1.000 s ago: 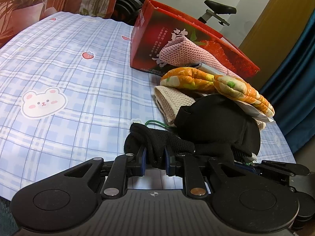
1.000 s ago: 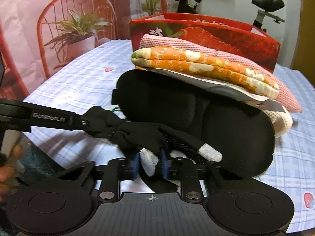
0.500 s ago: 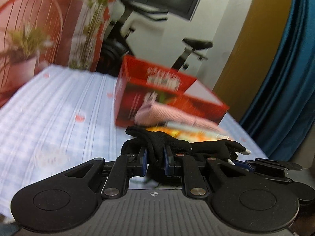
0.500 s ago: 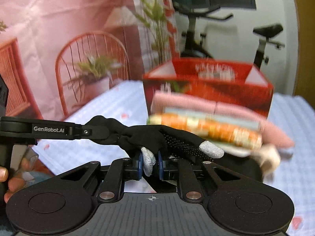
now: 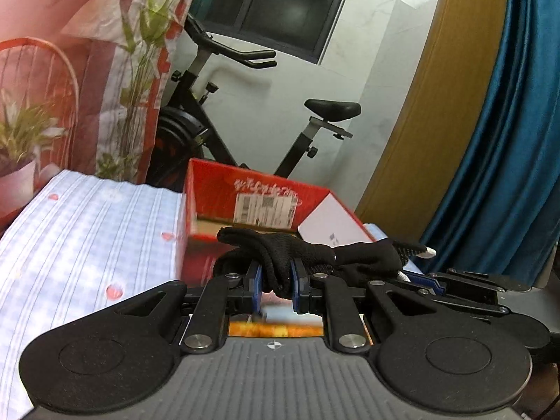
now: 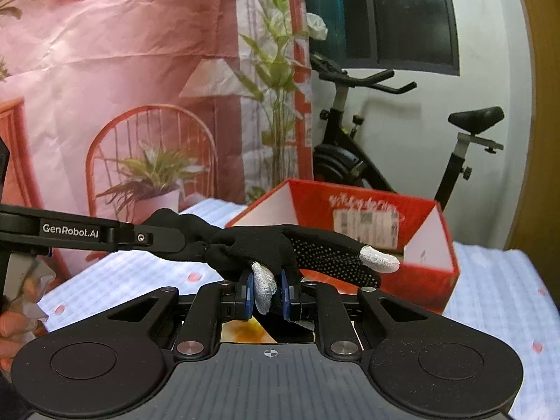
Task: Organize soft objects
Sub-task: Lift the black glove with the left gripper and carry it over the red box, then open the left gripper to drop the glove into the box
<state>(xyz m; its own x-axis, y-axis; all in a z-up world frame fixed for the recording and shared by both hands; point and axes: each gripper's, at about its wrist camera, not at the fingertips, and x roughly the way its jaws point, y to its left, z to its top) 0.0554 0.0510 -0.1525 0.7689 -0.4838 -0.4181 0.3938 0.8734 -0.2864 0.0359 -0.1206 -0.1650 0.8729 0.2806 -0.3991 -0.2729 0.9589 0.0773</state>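
A black knit glove (image 5: pixel 308 255) with grey fingertips hangs stretched between both grippers, lifted in the air. My left gripper (image 5: pixel 276 288) is shut on its cuff end. My right gripper (image 6: pixel 266 295) is shut on its finger end (image 6: pixel 280 252), with a grey fingertip between the pads. An open red cardboard box (image 5: pixel 259 203) stands on the blue checked tablecloth just beyond the glove; it also shows in the right wrist view (image 6: pixel 364 210). A strip of the orange patterned cloth (image 5: pixel 276 329) shows below the left gripper.
The table with the blue checked cloth (image 5: pixel 87 231) stretches to the left. An exercise bike (image 5: pixel 217 112) stands behind the box. A blue curtain (image 5: pixel 507 140) hangs at the right. A pink backdrop (image 6: pixel 122 70) lies behind the table.
Both grippers have risen with the glove off the pile of soft things and moved toward the red box. The black pouch and towels have dropped out of view.
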